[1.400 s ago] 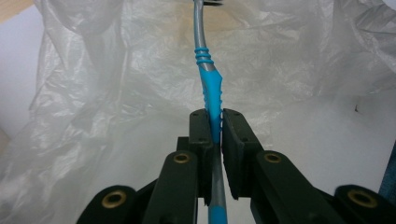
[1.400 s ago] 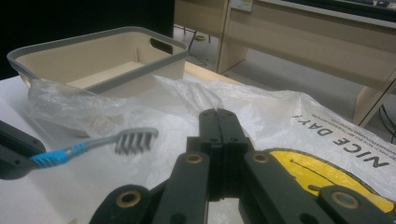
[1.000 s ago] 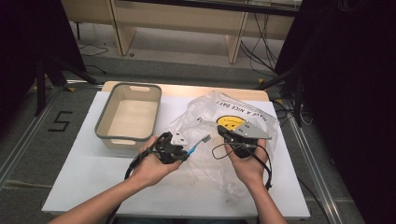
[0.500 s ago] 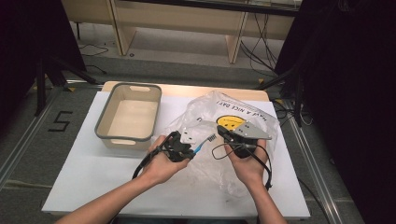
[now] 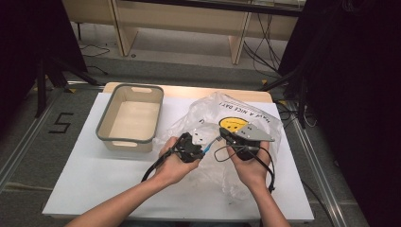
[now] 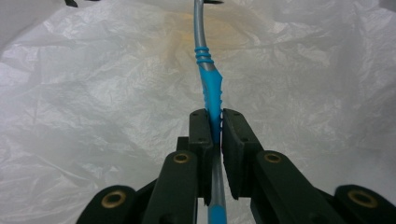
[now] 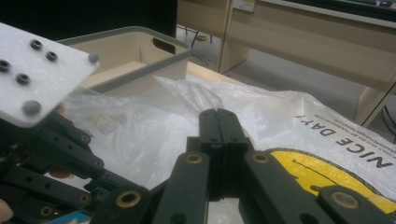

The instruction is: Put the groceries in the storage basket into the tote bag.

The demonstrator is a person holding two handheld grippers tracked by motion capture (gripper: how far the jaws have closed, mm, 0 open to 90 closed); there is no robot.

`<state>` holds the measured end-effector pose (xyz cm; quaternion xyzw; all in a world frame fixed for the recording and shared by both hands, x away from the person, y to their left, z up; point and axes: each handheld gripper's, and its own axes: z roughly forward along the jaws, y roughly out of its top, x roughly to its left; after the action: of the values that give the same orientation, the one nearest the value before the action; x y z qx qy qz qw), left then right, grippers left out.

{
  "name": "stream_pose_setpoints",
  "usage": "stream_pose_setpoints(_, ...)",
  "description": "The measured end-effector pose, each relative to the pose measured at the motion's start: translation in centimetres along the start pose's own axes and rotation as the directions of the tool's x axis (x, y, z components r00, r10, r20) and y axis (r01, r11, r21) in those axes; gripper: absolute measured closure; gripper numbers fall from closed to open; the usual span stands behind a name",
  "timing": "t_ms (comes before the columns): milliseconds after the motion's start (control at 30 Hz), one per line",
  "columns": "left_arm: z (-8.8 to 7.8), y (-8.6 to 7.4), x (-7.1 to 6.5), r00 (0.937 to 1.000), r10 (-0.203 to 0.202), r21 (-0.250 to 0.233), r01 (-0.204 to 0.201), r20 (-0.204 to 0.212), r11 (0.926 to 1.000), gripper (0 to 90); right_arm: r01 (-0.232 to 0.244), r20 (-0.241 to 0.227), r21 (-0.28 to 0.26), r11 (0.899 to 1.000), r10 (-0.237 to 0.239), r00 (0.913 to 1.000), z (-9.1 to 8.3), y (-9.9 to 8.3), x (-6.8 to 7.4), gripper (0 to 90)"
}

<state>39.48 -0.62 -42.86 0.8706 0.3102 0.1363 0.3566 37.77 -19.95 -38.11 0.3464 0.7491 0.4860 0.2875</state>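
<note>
Left tongs (image 5: 201,150) have shifted right toward the right tongs (image 5: 221,138) — clamped on a blue-handled tool (image 6: 211,91) above the plastic bag (image 5: 222,109). Right tongs are pressed together on the bag's film; beyond, the bin (image 5: 131,118) on the surface (image 5: 80,175).

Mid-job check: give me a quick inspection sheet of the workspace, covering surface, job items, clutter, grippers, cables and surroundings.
Surface: white table top, wooden edge at the far side.
Job's things: clear plastic bag with a yellow smiley print, crumpled at centre; blue-and-silver tool, slim, extending over the bag.
Clutter: grey-rimmed beige bin, nothing seen inside, left of the bag.
Grippers: left gripper shut on the tool's blue part; right gripper shut, pads together over the bag; whether it pinches film, cannot tell.
Cables: black cable trails from the left gripper.
Surroundings: floor marking "5"; wooden furniture behind.
</note>
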Motion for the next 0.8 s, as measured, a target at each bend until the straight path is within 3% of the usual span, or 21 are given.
stream_pose_setpoints(233,0.9,0.1,-0.2,0.9997,-0.011,0.011,0.011,-0.024,0.9999,82.0,0.000,-0.003,0.001,1.000,0.000,1.0000,0.0,0.0,0.0,90.0)
stream_pose_setpoints(533,1.4,0.2,-0.5,0.9996,-0.001,-0.037,0.000,-0.029,0.9993,82.0,0.002,-0.002,-0.002,1.000,-0.002,1.0000,0.0,0.0,0.0,90.0)
stream_pose_setpoints(800,2.0,0.3,-0.6,0.9992,-0.014,-0.039,0.013,-0.037,0.9991,82.0,0.000,-0.002,-0.001,1.000,0.000,1.0000,0.0,0.0,0.0,90.0)
